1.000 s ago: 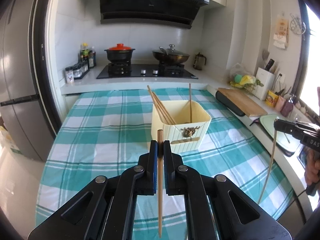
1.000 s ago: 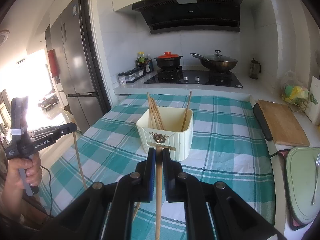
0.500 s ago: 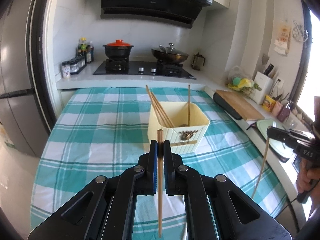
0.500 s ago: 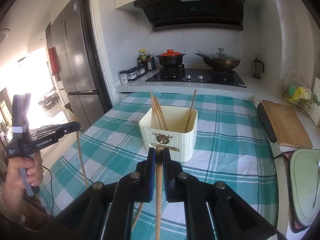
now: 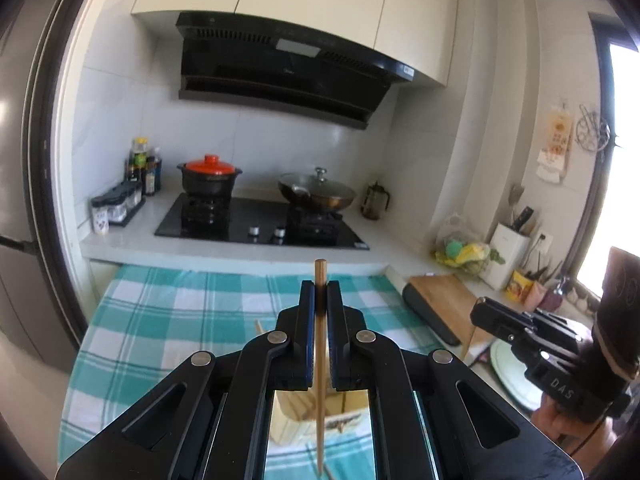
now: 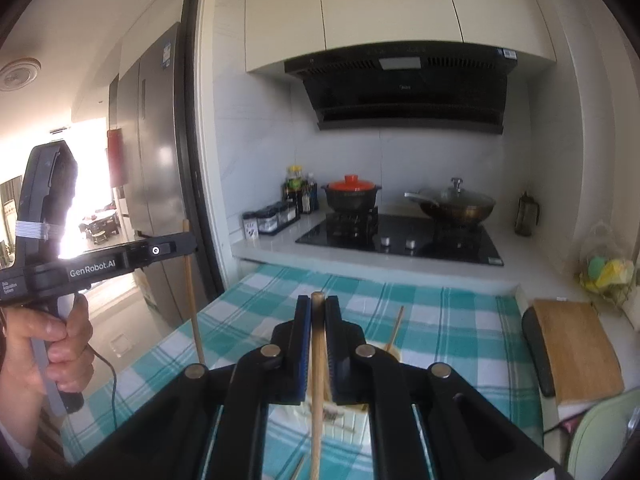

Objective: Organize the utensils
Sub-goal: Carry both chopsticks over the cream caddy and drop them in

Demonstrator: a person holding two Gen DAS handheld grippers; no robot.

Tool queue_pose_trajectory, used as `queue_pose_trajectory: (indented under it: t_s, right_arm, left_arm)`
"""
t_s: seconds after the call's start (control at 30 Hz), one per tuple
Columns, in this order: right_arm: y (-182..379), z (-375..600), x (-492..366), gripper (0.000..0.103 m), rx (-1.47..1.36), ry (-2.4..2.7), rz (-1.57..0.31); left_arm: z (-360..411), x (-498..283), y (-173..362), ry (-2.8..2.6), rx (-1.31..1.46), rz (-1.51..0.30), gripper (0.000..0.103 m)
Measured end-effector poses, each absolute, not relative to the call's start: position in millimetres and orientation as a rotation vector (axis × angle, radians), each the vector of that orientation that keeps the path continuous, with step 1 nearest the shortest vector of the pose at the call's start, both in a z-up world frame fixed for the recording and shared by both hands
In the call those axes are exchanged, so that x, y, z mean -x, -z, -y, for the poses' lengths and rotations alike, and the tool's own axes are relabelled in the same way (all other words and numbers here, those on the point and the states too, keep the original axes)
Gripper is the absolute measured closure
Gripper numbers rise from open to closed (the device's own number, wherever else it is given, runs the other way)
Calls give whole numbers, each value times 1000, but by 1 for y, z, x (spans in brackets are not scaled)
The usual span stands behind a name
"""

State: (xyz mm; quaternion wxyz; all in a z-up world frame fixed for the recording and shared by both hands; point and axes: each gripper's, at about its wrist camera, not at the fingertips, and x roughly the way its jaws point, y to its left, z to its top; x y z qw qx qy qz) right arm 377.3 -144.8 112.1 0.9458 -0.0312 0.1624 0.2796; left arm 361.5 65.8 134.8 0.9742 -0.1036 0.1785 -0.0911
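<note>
My left gripper (image 5: 320, 286) is shut on a wooden chopstick (image 5: 319, 364) that stands upright between the pads, its top poking above them. My right gripper (image 6: 317, 302) is likewise shut on a second chopstick (image 6: 317, 384). Both hang above the checked table. The cream utensil holder (image 5: 294, 416) lies low in both views, mostly hidden behind my jaws, and several chopsticks (image 6: 395, 326) lean inside it. In the left wrist view the right gripper (image 5: 482, 312) is at the right. In the right wrist view the left gripper (image 6: 188, 245) is at the left, with a hand on its grip.
The teal checked tablecloth (image 5: 160, 320) covers the table. Behind it is a hob (image 5: 260, 224) with a red-lidded pot (image 5: 209, 178) and a wok (image 5: 316, 194). A wooden cutting board (image 6: 576, 344) and a pale green plate (image 6: 600, 432) lie to the right, and a fridge (image 6: 156, 168) stands at the left.
Both grippers have risen with their chopsticks still clamped. The holder has dropped from mid-picture to below my jaws, and more of the wall and cabinets shows.
</note>
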Motion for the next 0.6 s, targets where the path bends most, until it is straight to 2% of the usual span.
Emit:
queue_pose_trajectory:
  t_s: [0.13,0.27,0.4,0.6]
  right_arm:
    - [-124,132,-419,96,48,-548,-245]
    - [-109,126,-463,96,20,-537,-238]
    - [-75,120,-503,96,25,-529,-341]
    - [-14,118,-543,95,13,-562,-597]
  left_arm:
    - [-61,-402,-138,138,216,-318,100]
    - [-59,-445,-117,97,213,-350,100]
    - [-60,-481,-80,88,234,-461,100]
    - [-54,-505,-21,95,221,-634,99]
